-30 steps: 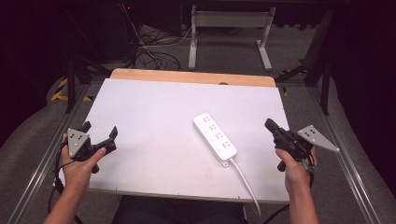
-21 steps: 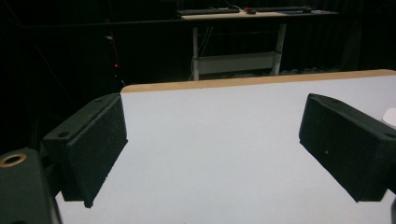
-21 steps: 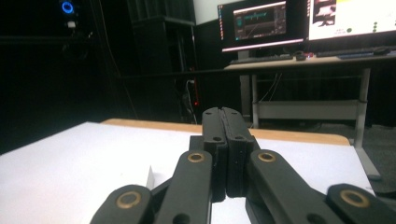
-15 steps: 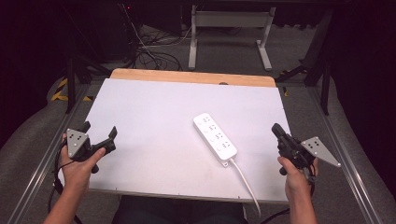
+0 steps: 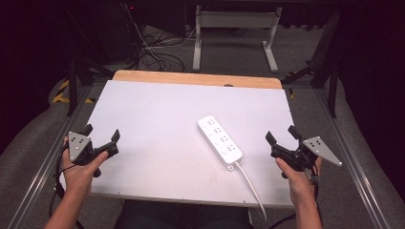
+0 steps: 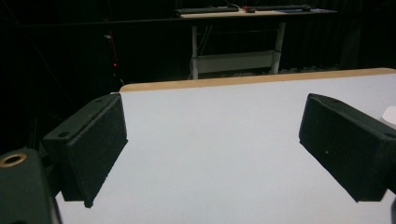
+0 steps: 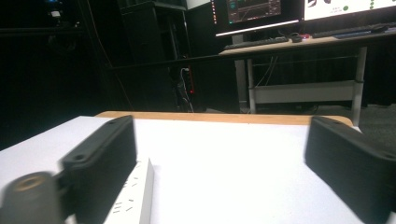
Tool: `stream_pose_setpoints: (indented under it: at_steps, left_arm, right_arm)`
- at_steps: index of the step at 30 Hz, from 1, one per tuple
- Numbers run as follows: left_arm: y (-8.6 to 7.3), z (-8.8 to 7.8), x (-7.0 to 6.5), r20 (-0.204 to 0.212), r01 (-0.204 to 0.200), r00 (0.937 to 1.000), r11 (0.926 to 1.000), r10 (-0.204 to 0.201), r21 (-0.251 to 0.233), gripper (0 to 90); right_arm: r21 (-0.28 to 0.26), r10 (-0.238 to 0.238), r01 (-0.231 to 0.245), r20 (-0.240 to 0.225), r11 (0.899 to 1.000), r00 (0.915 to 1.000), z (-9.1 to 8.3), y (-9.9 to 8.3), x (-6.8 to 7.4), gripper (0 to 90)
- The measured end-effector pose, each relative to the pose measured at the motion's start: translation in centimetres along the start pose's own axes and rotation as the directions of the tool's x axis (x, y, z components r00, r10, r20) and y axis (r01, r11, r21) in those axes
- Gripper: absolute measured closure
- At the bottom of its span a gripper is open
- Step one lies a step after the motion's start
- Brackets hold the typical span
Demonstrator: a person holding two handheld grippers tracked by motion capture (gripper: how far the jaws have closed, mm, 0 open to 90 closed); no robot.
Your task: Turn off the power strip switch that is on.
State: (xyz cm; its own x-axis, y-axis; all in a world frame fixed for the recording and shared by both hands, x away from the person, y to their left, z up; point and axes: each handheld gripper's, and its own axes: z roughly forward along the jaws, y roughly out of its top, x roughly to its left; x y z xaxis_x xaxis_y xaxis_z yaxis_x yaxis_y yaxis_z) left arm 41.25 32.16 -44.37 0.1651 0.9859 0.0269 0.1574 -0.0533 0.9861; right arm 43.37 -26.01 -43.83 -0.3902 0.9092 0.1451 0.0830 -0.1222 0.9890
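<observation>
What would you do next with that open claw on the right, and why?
Probably ease the right gripper leftward toward the white power strip. Its jaws have just been opening, nothing lies between them, and the strip sits untouched just beside it on the table.

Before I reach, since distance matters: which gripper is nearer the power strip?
The right gripper; the power strip lies right of centre, far from the left gripper.

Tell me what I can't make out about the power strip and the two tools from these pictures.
- Power strip: its cable leaves the bottom edge of the high view, so the plug end is cut off.
- Its sockets are too small there to tell their type; in the right gripper view the near jaw covers much of it.
- Right tool: blurred jaws in its own view.
- Left tool: the person's hand hides its grip.
</observation>
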Motion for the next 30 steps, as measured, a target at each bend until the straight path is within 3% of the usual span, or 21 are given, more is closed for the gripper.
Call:
stream_pose_setpoints:
  at_steps: [11,19,30]
  left_arm:
    - [0.02,-0.01,-0.09,0.004,0.001,1.0000,1.0000,-0.001,0.000,8.2]
    - [0.08,-0.19,-0.18,0.011,0.000,0.9999,1.0000,0.000,-0.005,8.2]
    - [0.05,-0.47,-0.05,0.003,0.003,1.0000,1.0000,-0.003,-0.005,8.2]
  right_arm:
    - [0.000,0.015,-0.015,0.033,1.000,0.9993,-0.22,-0.25,-0.49,5.6]
    - [0.028,0.029,-0.030,0.055,0.999,0.9981,-0.48,-0.65,-0.70,6.4]
    - [0.046,0.019,-0.021,0.043,0.999,0.9989,-0.10,-0.79,-0.56,7.1]
